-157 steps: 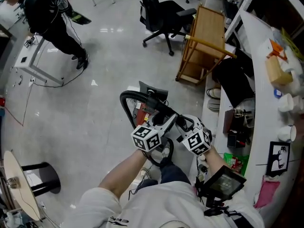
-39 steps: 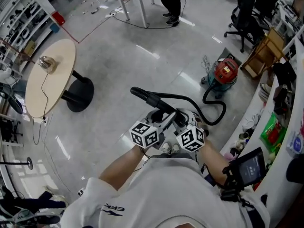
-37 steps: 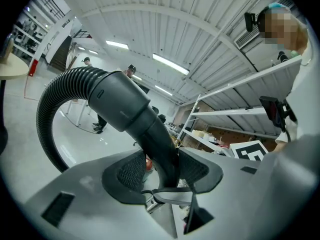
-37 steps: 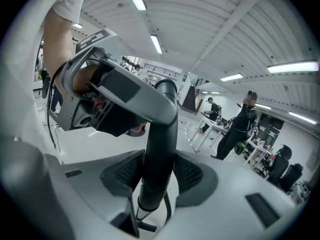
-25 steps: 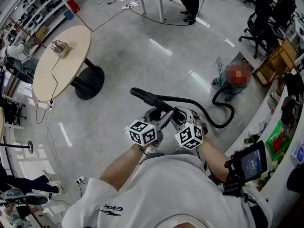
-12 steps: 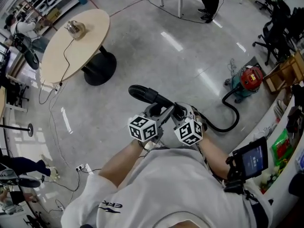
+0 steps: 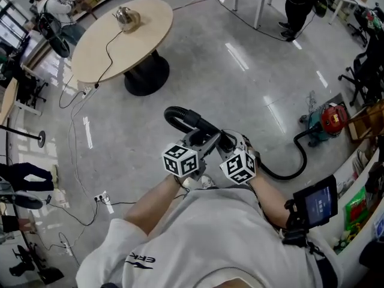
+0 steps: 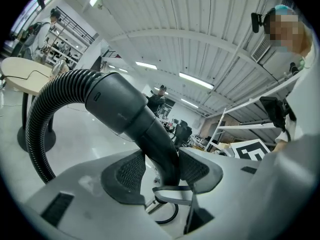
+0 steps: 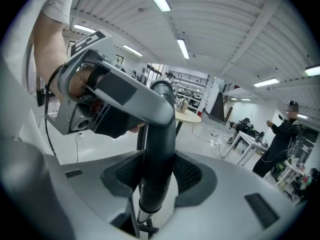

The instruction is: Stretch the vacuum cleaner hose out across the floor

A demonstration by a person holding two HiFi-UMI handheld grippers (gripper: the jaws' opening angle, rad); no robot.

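The black vacuum hose [image 7: 298, 155] runs from the red vacuum cleaner [image 7: 329, 119] at the right across the floor to my hands. Its rigid black handle tube [image 7: 200, 125] ends in a ribbed curl at the front. My left gripper [image 7: 201, 143] is shut on that tube, and my right gripper [image 7: 228, 144] is shut on it just beside the left. In the left gripper view the tube [image 8: 131, 118] sits between both pads of the left gripper [image 8: 162, 170]. In the right gripper view the tube [image 9: 161, 134] stands upright between the pads of the right gripper [image 9: 159, 176], with the left gripper's body [image 9: 107, 104] just beyond.
A round beige table [image 7: 114, 47] on a black foot stands ahead on the left, with a metal object [image 7: 126, 18] on it. Cables [image 7: 84, 131] trail over the grey floor. A person [image 7: 303, 5] stands by a white table at top right. Office chairs [image 7: 367, 71] and a wooden rack [image 7: 367, 120] line the right side.
Both grippers have kept their hold on the tube while I moved away from the vacuum cleaner. The cleaner now lies further right, the hose is drawn longer, and the round table is closer.
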